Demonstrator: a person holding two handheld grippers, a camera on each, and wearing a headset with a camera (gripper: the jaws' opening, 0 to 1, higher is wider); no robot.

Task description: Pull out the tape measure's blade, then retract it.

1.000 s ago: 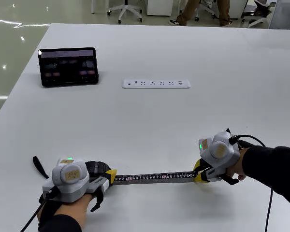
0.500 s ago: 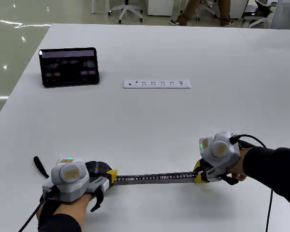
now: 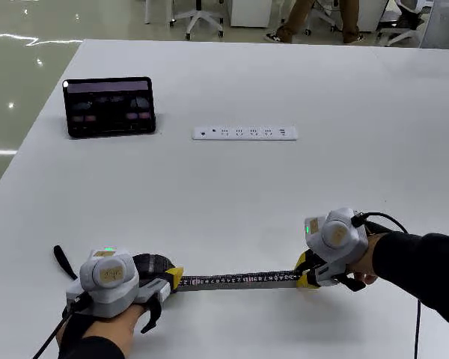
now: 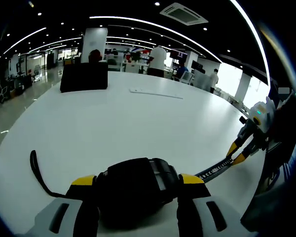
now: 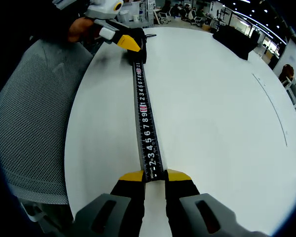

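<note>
The tape measure (image 3: 153,264) lies on the bench (image 3: 247,194) well nearer me than the power strip (image 3: 245,133), its case clamped by the fingers of my left gripper (image 4: 138,180), the right gripper (image 5: 155,176) pinching the blade (image 5: 147,123) tip, so I'd guide it home straight and slowly.

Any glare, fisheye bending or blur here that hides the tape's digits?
Head view: even light, sharp, glare streaks on the glossy floor; the black tape blade has digits too small to read. Right gripper view: fisheye bows the white table, yet the blade's digits read clearly. Left gripper view: the black tape measure case is dark with little detail; ceiling lights curve into arcs.
</note>
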